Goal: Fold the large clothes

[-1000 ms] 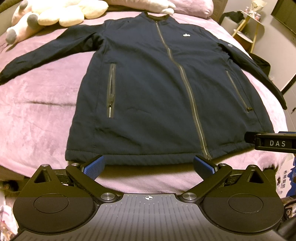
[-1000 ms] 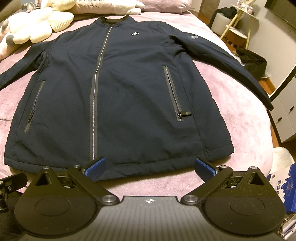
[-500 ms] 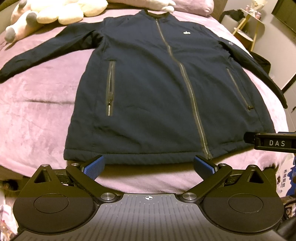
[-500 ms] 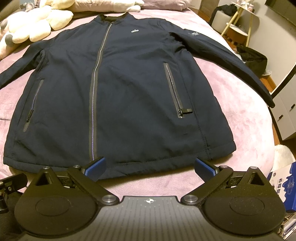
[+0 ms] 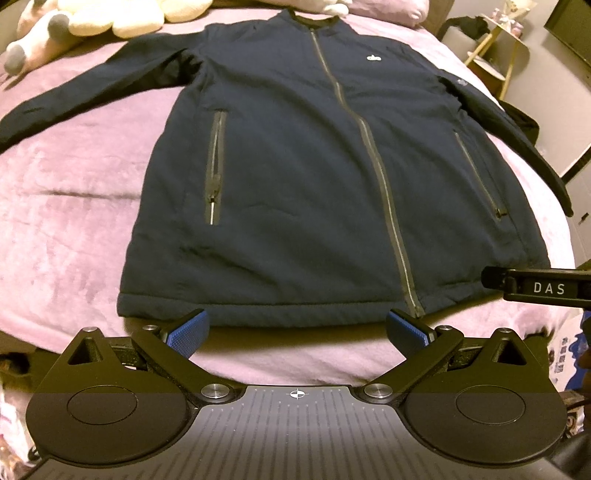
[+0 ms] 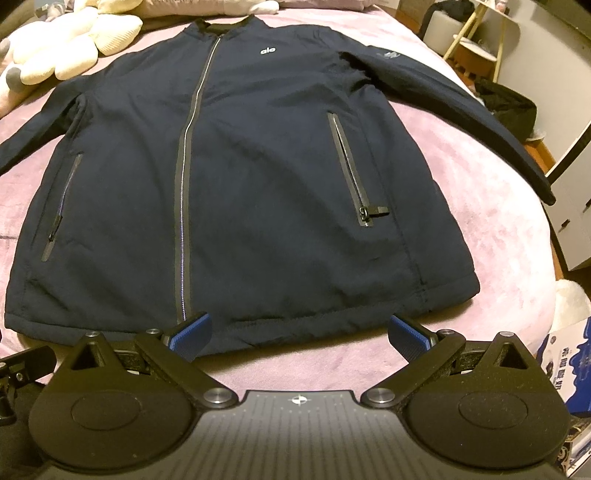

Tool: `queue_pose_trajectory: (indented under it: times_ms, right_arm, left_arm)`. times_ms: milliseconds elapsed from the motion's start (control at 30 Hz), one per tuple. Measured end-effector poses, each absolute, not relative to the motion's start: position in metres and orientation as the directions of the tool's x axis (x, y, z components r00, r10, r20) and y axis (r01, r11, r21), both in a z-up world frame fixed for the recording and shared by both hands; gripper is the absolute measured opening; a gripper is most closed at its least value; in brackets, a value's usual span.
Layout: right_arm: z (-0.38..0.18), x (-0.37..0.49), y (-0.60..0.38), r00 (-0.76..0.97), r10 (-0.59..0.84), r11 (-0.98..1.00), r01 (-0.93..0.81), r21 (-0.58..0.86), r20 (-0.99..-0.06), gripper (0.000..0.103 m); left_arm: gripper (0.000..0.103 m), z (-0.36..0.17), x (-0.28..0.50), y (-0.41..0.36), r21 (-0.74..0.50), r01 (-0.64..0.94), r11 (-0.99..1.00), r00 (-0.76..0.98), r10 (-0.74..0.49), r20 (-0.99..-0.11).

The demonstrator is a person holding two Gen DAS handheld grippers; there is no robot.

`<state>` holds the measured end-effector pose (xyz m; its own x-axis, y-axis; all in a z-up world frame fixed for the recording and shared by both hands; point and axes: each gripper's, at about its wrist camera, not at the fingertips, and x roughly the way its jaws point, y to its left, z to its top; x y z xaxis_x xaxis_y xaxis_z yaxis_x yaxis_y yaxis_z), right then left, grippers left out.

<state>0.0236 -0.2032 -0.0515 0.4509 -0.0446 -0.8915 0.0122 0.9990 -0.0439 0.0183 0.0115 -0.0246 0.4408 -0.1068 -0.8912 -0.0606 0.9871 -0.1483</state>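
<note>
A dark navy zip-up jacket lies flat and face up on a pink blanket, collar at the far end, both sleeves spread out to the sides. My left gripper hovers open just short of the hem, left of the zipper's lower end, nothing between its blue pads. In the right wrist view the same jacket fills the middle, and my right gripper is open at the hem, right of the zipper. The right gripper's black body shows at the left view's right edge.
Cream and pink plush toys and pillows lie beyond the collar. A small round side table and a dark heap on the floor stand to the right of the bed. A blue printed box sits at lower right.
Both grippers have moved forward and slightly lower toward the hem, so the jacket appears larger. Both stay open. The jacket has not moved.
</note>
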Motion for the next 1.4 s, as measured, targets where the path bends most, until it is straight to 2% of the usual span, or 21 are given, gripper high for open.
queue_pose_trajectory:
  times_ms: [200, 333, 467, 600, 733, 800, 867, 900, 1033, 1100, 1133, 1167, 1200, 1233, 1333, 1400]
  right_arm:
    - [-0.059, 0.03, -0.208, 0.432, -0.018, 1.0, 0.02, -0.011, -0.902, 0.102]
    - [-0.06, 0.034, -0.218, 0.467, 0.076, 0.995, 0.021, 0.097, -0.881, 0.101]
    - [-0.051, 0.038, -0.248, 0.655, 0.198, 0.968, -0.011, 0.252, -0.73, 0.102]
    - [-0.038, 0.072, -0.31, 0.771, 0.211, 0.921, 0.048, 0.386, -0.601, 0.101]
    - [-0.047, 0.117, -0.404, 0.861, 0.114, 0.787, 0.227, 0.574, -0.496, 0.101]
    - [-0.067, 0.135, -0.458, 0.872, 0.027, 0.654, 0.354, 0.669, -0.488, 0.101]
    - [-0.093, 0.15, -0.503, 0.85, -0.039, 0.515, 0.468, 0.719, -0.525, 0.094]
    - [-0.109, 0.156, -0.525, 0.832, -0.076, 0.428, 0.525, 0.736, -0.55, 0.081]
    - [-0.15, 0.171, -0.57, 0.798, -0.15, 0.262, 0.601, 0.755, -0.584, 0.058]
    - [-0.159, 0.175, -0.58, 0.821, -0.176, 0.204, 0.57, 0.796, -0.543, 0.057]
    - [-0.166, 0.178, -0.581, 0.832, -0.181, 0.18, 0.553, 0.814, -0.525, 0.052]
    - [-0.17, 0.182, -0.587, 0.833, -0.182, 0.164, 0.549, 0.82, -0.522, 0.046]
    - [-0.173, 0.188, -0.592, 0.818, -0.184, 0.153, 0.572, 0.806, -0.545, 0.026]
    - [-0.175, 0.194, -0.594, 0.8, -0.181, 0.153, 0.598, 0.787, -0.572, 0.017]
    - [-0.138, 0.215, -0.582, 0.749, -0.256, 0.313, 0.663, 0.68, -0.612, 0.011]
    - [-0.088, 0.234, -0.539, 0.768, -0.359, 0.577, 0.63, 0.52, -0.531, 0.011]
  left_arm:
    - [0.103, -0.031, 0.027, 0.012, -0.156, -0.055, 0.986, 0.423, -0.118, -0.898]
    - [0.103, -0.029, 0.038, 0.015, -0.145, -0.044, 0.988, 0.47, -0.108, -0.876]
    - [0.103, -0.022, 0.054, 0.029, -0.183, -0.042, 0.982, 0.597, -0.122, -0.793]
    - [0.103, -0.022, 0.094, 0.038, -0.179, -0.085, 0.98, 0.578, -0.098, -0.81]
    - [0.103, -0.026, 0.13, 0.044, -0.154, -0.137, 0.978, 0.583, -0.046, -0.811]
    - [0.103, -0.03, 0.149, 0.045, -0.135, -0.143, 0.98, 0.599, -0.023, -0.8]
    - [0.103, -0.035, 0.168, 0.046, -0.11, -0.161, 0.981, 0.599, 0.009, -0.801]
    - [0.103, -0.037, 0.174, 0.046, -0.102, -0.168, 0.981, 0.602, 0.02, -0.798]
    - [0.103, -0.048, 0.201, 0.049, -0.114, -0.212, 0.971, 0.595, 0.036, -0.803]
    - [0.103, -0.053, 0.21, 0.05, -0.145, -0.222, 0.964, 0.588, 0.014, -0.809]
    - [0.103, -0.056, 0.214, 0.05, -0.15, -0.225, 0.963, 0.586, 0.01, -0.81]
    - [0.103, -0.057, 0.216, 0.052, -0.145, -0.228, 0.963, 0.585, 0.016, -0.811]
    - [0.103, -0.057, 0.218, 0.053, -0.129, -0.231, 0.964, 0.583, 0.031, -0.812]
    - [0.103, -0.057, 0.219, 0.054, -0.113, -0.232, 0.966, 0.582, 0.045, -0.812]
    - [0.103, -0.051, 0.219, 0.067, -0.086, -0.232, 0.969, 0.606, 0.074, -0.792]
    - [0.103, -0.043, 0.22, 0.078, -0.094, -0.239, 0.966, 0.633, 0.082, -0.77]
